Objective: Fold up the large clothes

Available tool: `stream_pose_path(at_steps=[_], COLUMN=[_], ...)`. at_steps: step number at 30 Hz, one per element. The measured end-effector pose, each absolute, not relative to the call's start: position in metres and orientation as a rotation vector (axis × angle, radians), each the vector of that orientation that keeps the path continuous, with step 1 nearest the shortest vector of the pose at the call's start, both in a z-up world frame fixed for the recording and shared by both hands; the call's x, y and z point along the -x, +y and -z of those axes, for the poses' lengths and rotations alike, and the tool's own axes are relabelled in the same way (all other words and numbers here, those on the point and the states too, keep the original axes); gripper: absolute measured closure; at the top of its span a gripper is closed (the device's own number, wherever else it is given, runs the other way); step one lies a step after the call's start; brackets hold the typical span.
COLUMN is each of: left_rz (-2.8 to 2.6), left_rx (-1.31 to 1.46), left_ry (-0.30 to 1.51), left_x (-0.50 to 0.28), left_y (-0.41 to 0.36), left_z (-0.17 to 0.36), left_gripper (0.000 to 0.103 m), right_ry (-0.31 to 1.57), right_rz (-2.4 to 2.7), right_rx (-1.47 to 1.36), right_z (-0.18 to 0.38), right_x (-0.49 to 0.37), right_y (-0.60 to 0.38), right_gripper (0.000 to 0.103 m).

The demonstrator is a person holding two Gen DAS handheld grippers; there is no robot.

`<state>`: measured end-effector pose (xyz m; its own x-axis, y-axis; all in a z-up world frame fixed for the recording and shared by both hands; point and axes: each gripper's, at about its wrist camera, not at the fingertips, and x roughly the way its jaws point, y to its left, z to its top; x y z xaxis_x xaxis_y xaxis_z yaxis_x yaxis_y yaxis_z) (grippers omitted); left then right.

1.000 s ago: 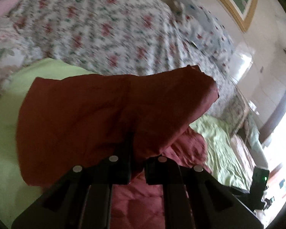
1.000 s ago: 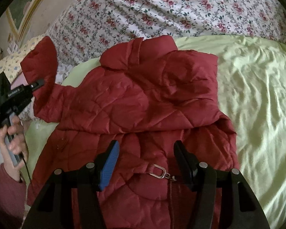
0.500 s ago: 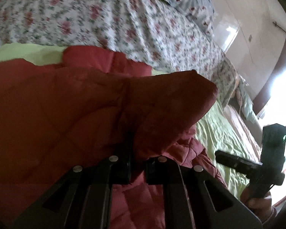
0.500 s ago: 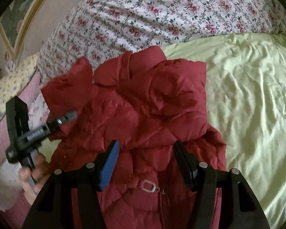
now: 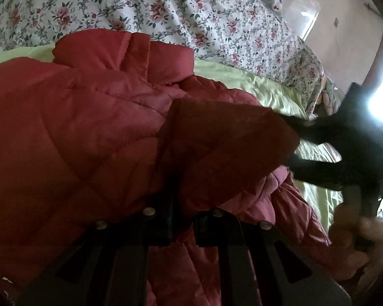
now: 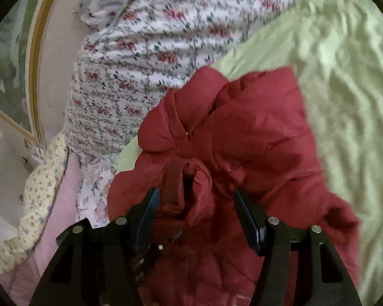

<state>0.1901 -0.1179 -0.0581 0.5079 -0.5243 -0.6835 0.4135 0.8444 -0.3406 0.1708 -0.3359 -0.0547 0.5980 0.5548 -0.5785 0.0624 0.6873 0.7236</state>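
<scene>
A red quilted jacket (image 5: 84, 132) lies on a pale green sheet (image 6: 344, 81). My left gripper (image 5: 183, 219) is shut on the jacket's sleeve (image 5: 227, 148), which drapes over the fingers and hides their tips. In the left wrist view my right gripper (image 5: 297, 144) reaches in from the right as a dark shape at the sleeve's end, held by a hand (image 5: 357, 234). In the right wrist view that gripper (image 6: 195, 196) has the sleeve cuff (image 6: 191, 178) between its blue pads (image 6: 150, 209). Its jaws are closing, with a gap still showing on the right side.
A rose-patterned quilt (image 5: 166, 10) is heaped behind the jacket. Floral and pink bedding (image 6: 51, 204) lies at the left of the right wrist view, below a framed picture (image 6: 15, 58) on the wall. Bright window light (image 5: 380, 97) glares at the right.
My left gripper has carried the sleeve down and across the jacket toward the right gripper. My right gripper swung left and rolled, so the cuff now sits between its narrowing jaws.
</scene>
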Motion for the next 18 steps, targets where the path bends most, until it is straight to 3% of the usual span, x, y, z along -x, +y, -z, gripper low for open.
stream_pose_path(at_steps=[1, 2, 4, 6, 8, 18], left_rz=[0.564, 0.562, 0.592, 0.633, 0.662, 0.509], left_rx=[0.139, 0.136, 0.141, 0.160, 0.179, 0.182], left_ry=[0.880, 0.887, 0.907, 0.921, 0.918, 0.807], left_x=[-0.191, -0.191, -0.189, -0.185, -0.178, -0.181], left_y=[-0.118, -0.117, -0.114, -0.108, -0.099, -0.042], left_z=[0.059, 0.060, 0.060, 0.058, 0.053, 0.010], left_gripper=[0.095, 0.092, 0.086, 0.071, 0.062, 0.060], right_ry=[0.909, 0.920, 0.918, 0.903, 0.888, 0.842], right_rz=[-0.330, -0.334, -0.311, -0.303, -0.292, -0.164], right_rx=[-0.783, -0.780, -0.757, -0.743, -0.718, -0.504], right_z=[0.059, 0.062, 0.063, 0.060, 0.056, 0.040], right_x=[-0.174, -0.177, -0.178, -0.176, -0.173, -0.174], right_y=[-0.333, -0.330, -0.328, -0.332, -0.337, -0.356], right_gripper=[0.061, 0.086, 0.087, 0.091, 0.093, 0.095])
